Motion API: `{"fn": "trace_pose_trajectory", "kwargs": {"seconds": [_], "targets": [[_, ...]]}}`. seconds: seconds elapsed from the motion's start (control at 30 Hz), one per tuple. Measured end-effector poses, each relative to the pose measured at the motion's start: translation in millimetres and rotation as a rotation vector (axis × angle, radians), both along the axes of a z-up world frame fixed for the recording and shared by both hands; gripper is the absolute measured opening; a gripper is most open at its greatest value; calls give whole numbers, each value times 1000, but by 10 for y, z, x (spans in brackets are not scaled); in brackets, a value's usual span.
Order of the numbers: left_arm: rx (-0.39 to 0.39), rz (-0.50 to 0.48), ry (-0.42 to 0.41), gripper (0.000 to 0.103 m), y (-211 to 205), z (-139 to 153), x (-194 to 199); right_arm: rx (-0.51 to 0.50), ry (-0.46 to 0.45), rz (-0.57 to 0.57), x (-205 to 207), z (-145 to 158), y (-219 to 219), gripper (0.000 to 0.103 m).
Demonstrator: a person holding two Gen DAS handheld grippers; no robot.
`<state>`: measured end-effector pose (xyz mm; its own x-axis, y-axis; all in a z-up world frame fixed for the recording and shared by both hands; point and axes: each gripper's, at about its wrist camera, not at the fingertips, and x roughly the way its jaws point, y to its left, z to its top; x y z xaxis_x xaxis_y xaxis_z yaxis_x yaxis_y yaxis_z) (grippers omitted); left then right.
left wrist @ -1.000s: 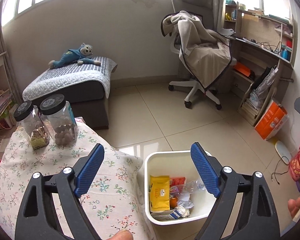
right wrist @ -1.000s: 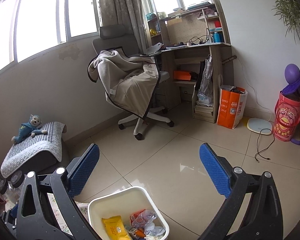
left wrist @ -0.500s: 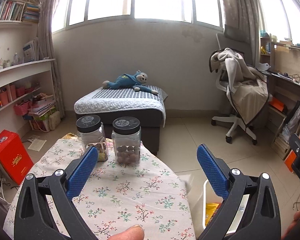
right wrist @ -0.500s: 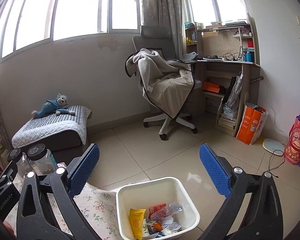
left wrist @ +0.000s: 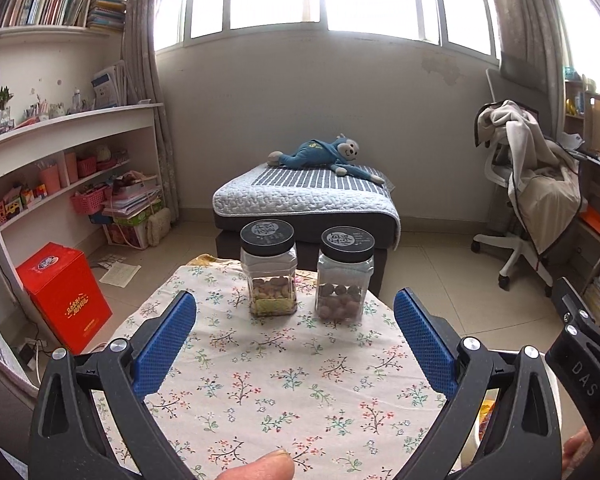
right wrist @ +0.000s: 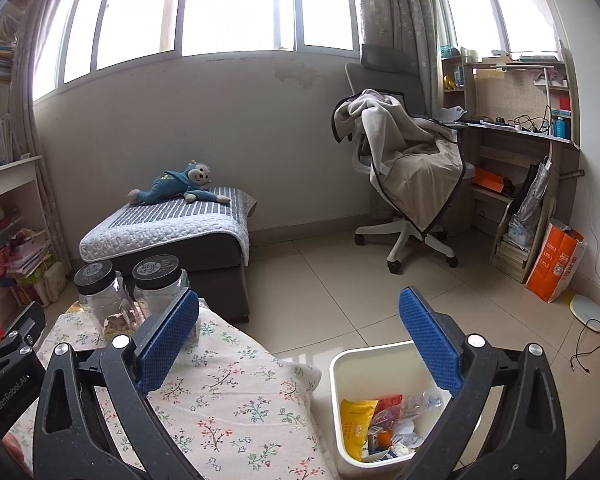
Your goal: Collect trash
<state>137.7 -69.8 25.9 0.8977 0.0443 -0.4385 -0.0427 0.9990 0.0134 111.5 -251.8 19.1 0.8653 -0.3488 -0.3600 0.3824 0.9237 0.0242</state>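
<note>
Both tongs are empty and spread wide: the left tongs [left wrist: 296,340] hang over the small counter with the white floral cloth [left wrist: 284,380], the right tongs [right wrist: 300,336] over the gap between that counter and the white plastic waste bin [right wrist: 342,376] on the tiled floor.

Location of task items: the trash lies inside the bin, which stands just beside the counter's right edge. Visible in it are one yellow packet [right wrist: 356,420], one crumpled clear plastic bottle [right wrist: 418,400] and assorted wrappers and paper too jumbled to count.

Step in hand, as judged: nothing is carried, so this is a search for the next piece to collect. No loose trash shows on the cloth.

Count on the counter: two clear plastic jars with black lids [left wrist: 268,272], both upright, side by side, partly filled; they look like stored food, not trash.

Next move calls for scanning the floor and shelves; sheets of paper [left wrist: 120,272] by the red carton [left wrist: 64,292] may qualify.
</note>
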Motion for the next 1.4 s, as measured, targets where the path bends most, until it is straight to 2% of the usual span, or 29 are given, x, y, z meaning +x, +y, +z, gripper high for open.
{"fn": "trace_pose_trajectory", "kwargs": {"seconds": [0.43, 1.4], "targets": [[-20, 72, 23, 96, 491, -5, 18, -24, 25, 88, 174, -47, 510, 96], [-8, 107, 43, 96, 655, -45, 53, -27, 20, 116, 212, -42, 732, 96]]}}
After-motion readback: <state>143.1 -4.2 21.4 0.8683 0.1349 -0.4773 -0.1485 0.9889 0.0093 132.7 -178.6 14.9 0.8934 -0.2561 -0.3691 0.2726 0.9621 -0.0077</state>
